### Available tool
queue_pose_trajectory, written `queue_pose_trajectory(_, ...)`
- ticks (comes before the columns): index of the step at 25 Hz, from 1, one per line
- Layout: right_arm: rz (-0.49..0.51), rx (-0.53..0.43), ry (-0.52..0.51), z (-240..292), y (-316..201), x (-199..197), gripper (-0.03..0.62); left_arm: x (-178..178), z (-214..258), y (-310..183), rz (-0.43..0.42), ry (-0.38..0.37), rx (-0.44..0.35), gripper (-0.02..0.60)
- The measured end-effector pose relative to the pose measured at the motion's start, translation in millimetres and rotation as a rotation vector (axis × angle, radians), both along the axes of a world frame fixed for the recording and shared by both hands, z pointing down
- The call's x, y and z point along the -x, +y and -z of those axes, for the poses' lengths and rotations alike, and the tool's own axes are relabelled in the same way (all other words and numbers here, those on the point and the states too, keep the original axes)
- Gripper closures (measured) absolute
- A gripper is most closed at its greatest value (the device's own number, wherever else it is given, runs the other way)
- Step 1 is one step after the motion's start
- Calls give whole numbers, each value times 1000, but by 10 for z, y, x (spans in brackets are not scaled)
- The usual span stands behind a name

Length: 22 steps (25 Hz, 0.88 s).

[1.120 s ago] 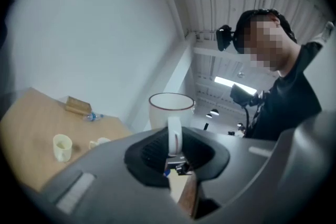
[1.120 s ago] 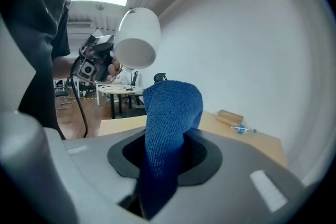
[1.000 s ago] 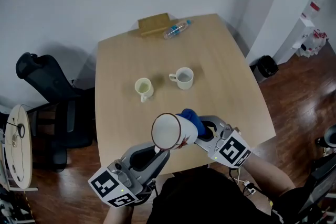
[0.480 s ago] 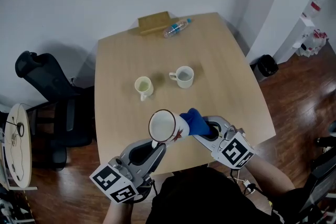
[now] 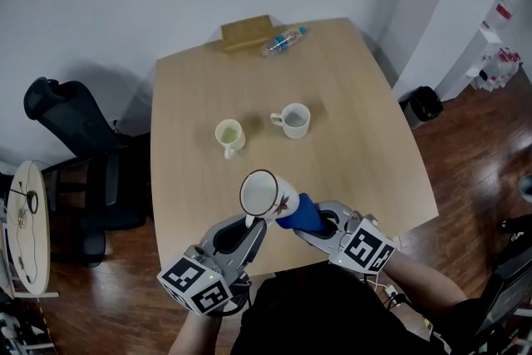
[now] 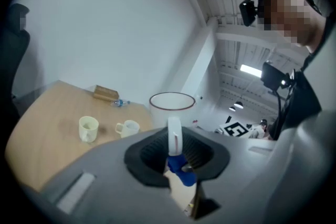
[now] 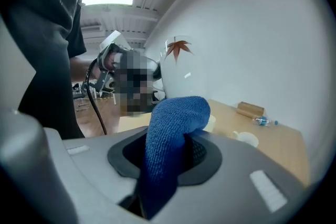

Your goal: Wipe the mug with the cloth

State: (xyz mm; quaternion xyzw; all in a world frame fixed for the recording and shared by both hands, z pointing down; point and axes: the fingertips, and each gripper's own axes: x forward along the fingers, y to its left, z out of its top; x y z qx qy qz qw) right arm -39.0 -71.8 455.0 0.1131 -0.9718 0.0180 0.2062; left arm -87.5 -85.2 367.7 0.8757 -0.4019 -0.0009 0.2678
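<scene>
left gripper (image 5: 248,225) clamps the mug (image 5: 268,195) by its handle (image 6: 174,135): likely stiff, slick, breakable. right gripper (image 5: 326,222) pinches the soft cloth (image 5: 301,214) against the mug's right side.

Your desk (image 5: 357,137) is a light wood top with rounded corners, and four items lie on it. At mid-desk you have a pale yellow mug (image 5: 228,135) and a white mug (image 5: 293,120), both upright, near each other but apart. The white mug's handle points toward the yellow one. At your far edge is a wooden block (image 5: 247,34), with a clear plastic bottle (image 5: 283,41) on its side just beside it.
</scene>
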Motion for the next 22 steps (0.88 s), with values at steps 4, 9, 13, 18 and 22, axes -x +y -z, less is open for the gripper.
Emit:
queue_pose_trajectory(4,-46,57,-17,-75,-64,-110,476,43,-50,6,11,9,1,518)
queue_pose_trajectory(9,-191,188,-6,-409,-412,-297,476,-39,-44,40,-11,-6,-10,518)
queue_pose_trajectory(13,-352,559,-185,-631,-672,-462,474,239,-443,-36,165,-179,9,518)
queue_pose_trajectory(18,-437,835,-47,-1487,-634,-561,473,661,-1542,22,341,-374,91,518)
queue_pose_trajectory(22,-391,944,18,-1894,-474,-352,470,882,-2148,131,420,-425,163,518)
